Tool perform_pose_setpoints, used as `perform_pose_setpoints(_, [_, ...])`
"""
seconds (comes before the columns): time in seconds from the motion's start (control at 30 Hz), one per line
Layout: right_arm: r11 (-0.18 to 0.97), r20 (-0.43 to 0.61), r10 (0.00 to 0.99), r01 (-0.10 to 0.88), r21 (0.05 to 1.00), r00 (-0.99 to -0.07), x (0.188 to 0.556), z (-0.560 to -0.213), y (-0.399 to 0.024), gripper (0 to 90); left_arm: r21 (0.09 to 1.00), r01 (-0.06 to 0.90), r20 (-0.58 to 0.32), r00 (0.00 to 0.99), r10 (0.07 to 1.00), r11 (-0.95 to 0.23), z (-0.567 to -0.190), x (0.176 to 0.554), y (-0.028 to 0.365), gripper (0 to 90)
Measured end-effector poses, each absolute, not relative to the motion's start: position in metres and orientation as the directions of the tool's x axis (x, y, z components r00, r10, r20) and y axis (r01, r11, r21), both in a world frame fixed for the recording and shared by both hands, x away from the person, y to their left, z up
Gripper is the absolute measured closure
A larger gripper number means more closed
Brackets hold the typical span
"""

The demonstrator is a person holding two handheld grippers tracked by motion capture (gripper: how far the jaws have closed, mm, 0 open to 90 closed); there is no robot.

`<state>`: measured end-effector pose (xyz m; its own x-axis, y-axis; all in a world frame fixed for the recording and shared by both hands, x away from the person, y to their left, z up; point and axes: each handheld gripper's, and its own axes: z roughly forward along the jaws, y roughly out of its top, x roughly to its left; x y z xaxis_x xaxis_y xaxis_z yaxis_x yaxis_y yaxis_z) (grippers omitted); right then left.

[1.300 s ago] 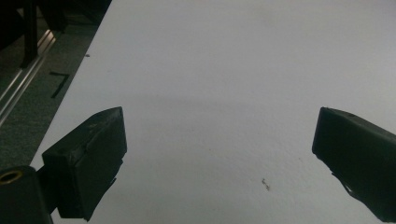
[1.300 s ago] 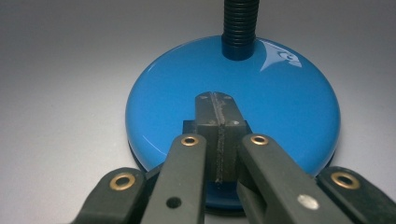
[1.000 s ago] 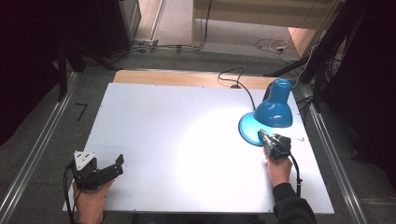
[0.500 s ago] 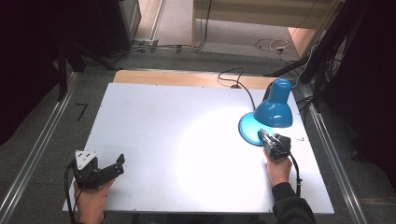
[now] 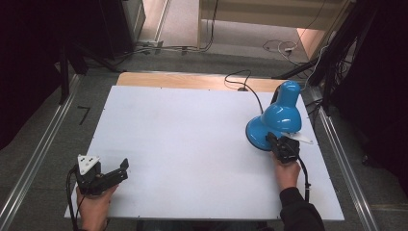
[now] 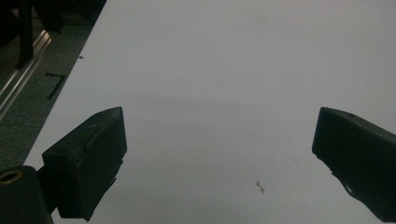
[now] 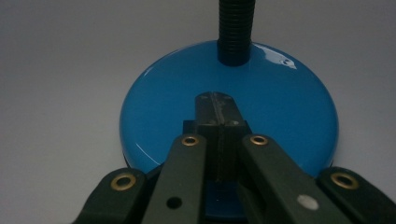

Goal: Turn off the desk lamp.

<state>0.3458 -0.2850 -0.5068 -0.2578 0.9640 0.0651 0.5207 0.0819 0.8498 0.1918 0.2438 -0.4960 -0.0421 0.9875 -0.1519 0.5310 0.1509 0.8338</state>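
**Left gripper wide open, right gripper closed over the lamp base**

At the near left corner of the white table (image 5: 192, 139), the left hand (image 5: 94, 207) holds the left gripper (image 5: 118, 172) low over the bare surface. In the left gripper view its two black jaws stand wide apart with nothing between them, just plain tabletop and a tiny dark speck.

The middle of the table lies bare.

Toward the right edge stands the blue lamp (image 5: 279, 118), its round base (image 7: 229, 109) flat on the table and its shade tipped over it. A black ribbed neck (image 7: 236, 28) rises from the far side of the base, and a black cord (image 5: 243, 82) runs off the table's far edge. The right hand (image 5: 287, 174) holds the right gripper (image 7: 215, 109) at the near rim of the base. In the right gripper view its jaws are pressed together, tips over the base's top surface; whether they touch it I cannot tell.
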Motion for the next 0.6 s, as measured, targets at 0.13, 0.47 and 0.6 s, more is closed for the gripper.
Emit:
perform_pose_setpoints(0.13, [0.083, 0.06, 0.966, 0.52, 0.85, -0.251, 0.3464, -0.5069, -0.2836, 88.2, 0.835, 0.527, -0.156, -0.046, 0.987, 0.157, -0.4959, 0.1914, 0.2447, 3.9])
perform_pose_setpoints(0.47, [0.044, 0.101, 0.965, 0.527, 0.849, -0.244, 0.3469, -0.5071, -0.2871, 87.9, 0.833, 0.528, -0.166, -0.047, 0.985, 0.165, -0.4956, 0.1903, 0.2469, 3.9])
perform_pose_setpoints(0.6, [0.022, 0.114, 0.967, 0.524, 0.851, -0.227, 0.3468, -0.5075, -0.2905, 87.0, 0.833, 0.527, -0.166, -0.05, 0.985, 0.167, -0.4958, 0.1902, 0.248, 3.9])
